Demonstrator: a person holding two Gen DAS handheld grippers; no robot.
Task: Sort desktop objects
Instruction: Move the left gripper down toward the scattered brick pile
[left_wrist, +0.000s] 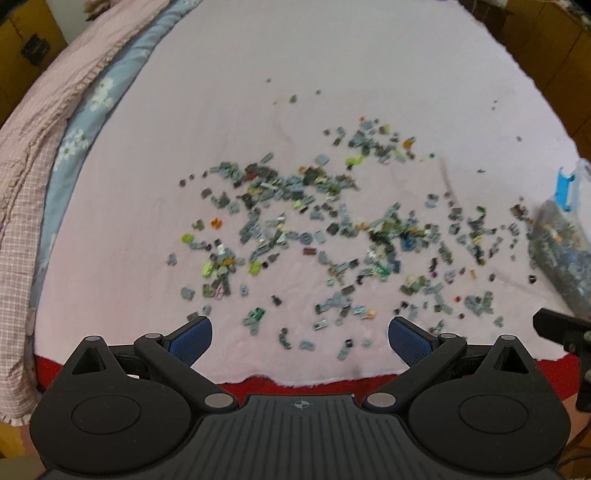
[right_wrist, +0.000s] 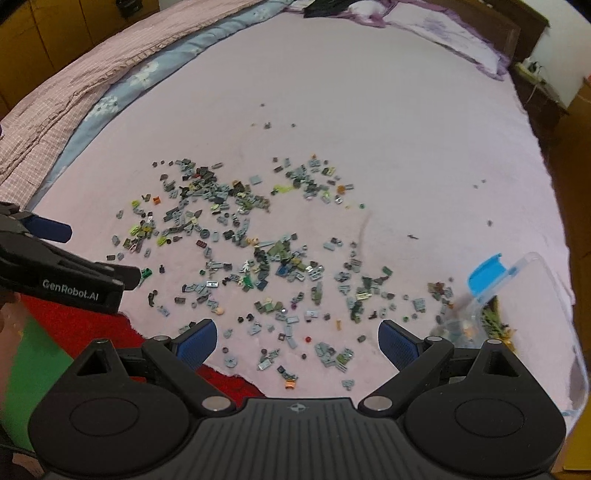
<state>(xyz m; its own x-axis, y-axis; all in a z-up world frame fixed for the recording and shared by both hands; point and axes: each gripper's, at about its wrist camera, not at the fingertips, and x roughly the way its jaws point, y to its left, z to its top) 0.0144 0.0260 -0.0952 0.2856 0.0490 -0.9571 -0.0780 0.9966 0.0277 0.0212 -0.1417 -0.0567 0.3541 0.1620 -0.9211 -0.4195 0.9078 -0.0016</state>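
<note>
Most small bricks (right_wrist: 258, 254) lie scattered across the pink sheet (right_wrist: 351, 110); the clear box (right_wrist: 532, 295) at its right edge seems to hold some, though blurred. Left gripper (left_wrist: 300, 332) and right gripper (right_wrist: 297, 341) both gape wide, holding nothing.

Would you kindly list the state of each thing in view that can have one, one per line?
Left gripper: open, holding nothing, above the near edge of the sheet.
Right gripper: open, holding nothing.
Bricks: loose, scattered over the pink sheet, unsorted.
Clear box: tipped on its side at the right, bricks spilling from its mouth.
Blue latch: on the box's rim; whether fastened, cannot tell.
</note>
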